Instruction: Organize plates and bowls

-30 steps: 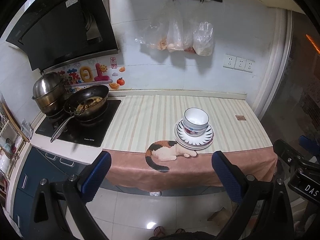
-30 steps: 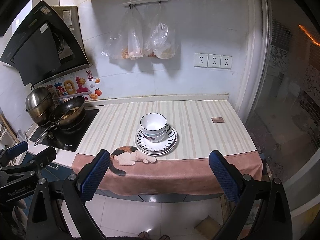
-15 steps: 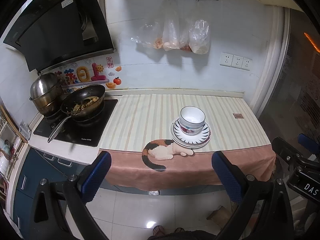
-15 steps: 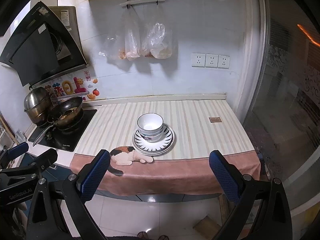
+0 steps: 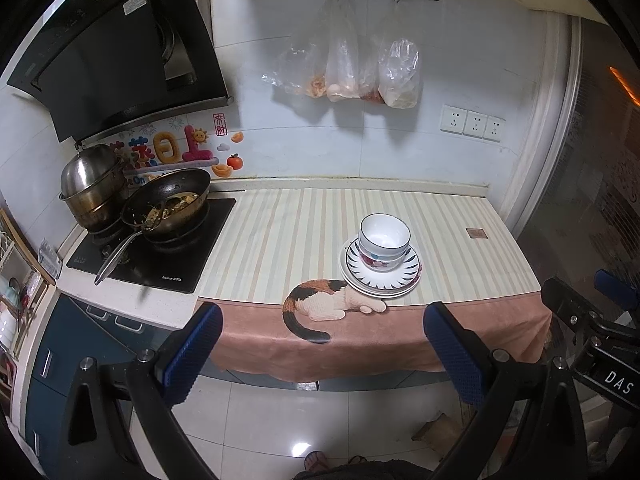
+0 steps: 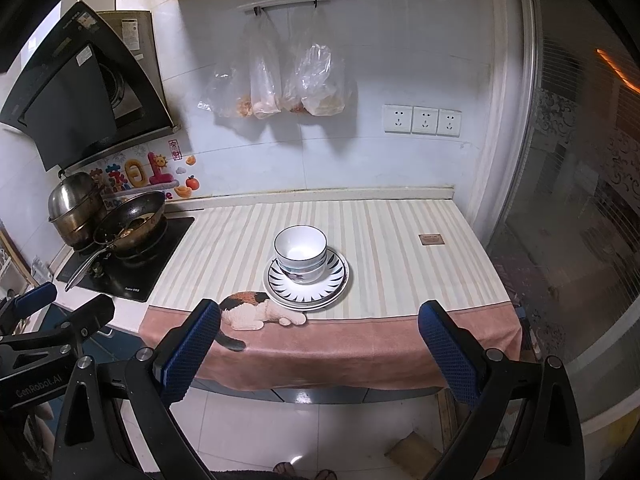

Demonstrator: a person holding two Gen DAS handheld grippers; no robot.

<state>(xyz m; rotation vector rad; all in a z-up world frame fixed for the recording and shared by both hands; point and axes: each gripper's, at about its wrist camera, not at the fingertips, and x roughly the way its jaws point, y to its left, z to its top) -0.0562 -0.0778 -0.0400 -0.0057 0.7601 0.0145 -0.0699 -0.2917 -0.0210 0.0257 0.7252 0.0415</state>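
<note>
Bowls (image 5: 383,246) are sitting nested on stacked plates (image 5: 380,276) near the counter (image 5: 280,232) front edge, so stacking is looking done, with little seemingly left. Both the left hand-held gripper (image 5: 320,354) and right hand-held gripper (image 6: 318,350) are hanging wide open, empty, well short of the stack.

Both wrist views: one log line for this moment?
left gripper: open, empty | right gripper: open, empty | white stacked bowls: on patterned plates | striped cat-print cloth: under stack
</note>
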